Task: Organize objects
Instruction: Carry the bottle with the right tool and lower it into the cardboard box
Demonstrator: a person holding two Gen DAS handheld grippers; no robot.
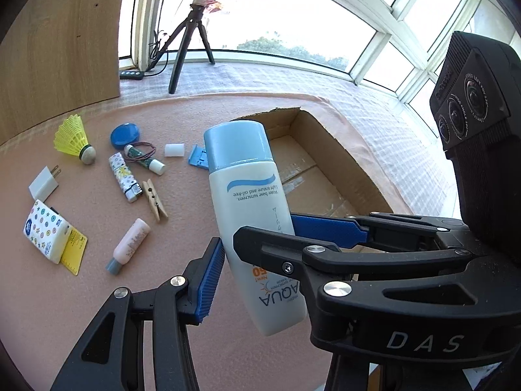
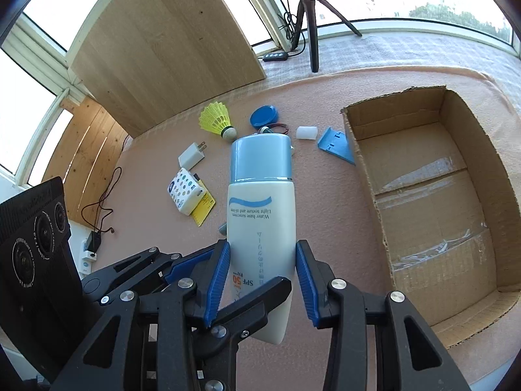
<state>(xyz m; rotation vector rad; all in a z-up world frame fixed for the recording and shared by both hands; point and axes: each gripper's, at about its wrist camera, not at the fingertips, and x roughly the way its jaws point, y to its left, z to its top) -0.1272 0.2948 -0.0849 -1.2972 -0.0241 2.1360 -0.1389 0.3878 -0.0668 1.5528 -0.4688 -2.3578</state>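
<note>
Clutter lies left of the grippers on the pink mat: a shuttlecock (image 2: pixel 217 119), a charger plug (image 2: pixel 192 155), a tissue pack (image 2: pixel 185 195). Both the left gripper (image 1: pixel 257 251) and the right gripper (image 2: pixel 262 277) pinch the sunscreen bottle (image 2: pixel 262 215) between their blue pads, apparently lifted clear of the mat. Its long axis runs away from the cameras, blue cap farthest. Right of them, the open cardboard box (image 2: pixel 488 150) holds nothing.
</note>
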